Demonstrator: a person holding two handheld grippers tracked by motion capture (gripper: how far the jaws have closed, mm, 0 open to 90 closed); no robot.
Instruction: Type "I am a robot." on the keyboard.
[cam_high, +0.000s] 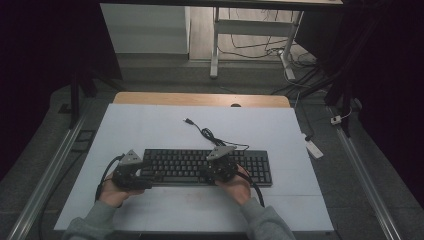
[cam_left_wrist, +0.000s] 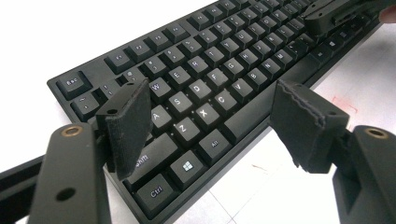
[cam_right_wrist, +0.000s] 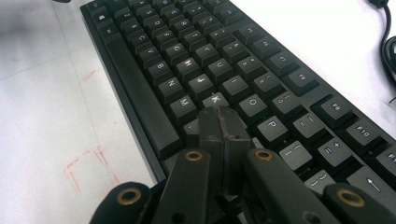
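A black keyboard (cam_high: 200, 167) lies across the near middle of the white table (cam_high: 150, 130). My left gripper (cam_high: 146, 174) is at the keyboard's left end. In the left gripper view my left gripper (cam_left_wrist: 212, 100) is open, its pads spread wide above the keyboard (cam_left_wrist: 210, 79) around the A, S, Z and X keys, with nothing between them. My right gripper (cam_high: 218, 165) is over the keyboard's right half. In the right gripper view my right gripper (cam_right_wrist: 219, 114) is shut, pads pressed together and empty, with the tips just over the keyboard (cam_right_wrist: 201, 60) by the K key.
The keyboard's black cable (cam_high: 210, 134) snakes away toward the table's far side, its plug lying loose. Faint red pen marks (cam_right_wrist: 88, 168) show on the table in front of the keyboard. A white power strip (cam_high: 314, 148) lies on the floor to the right.
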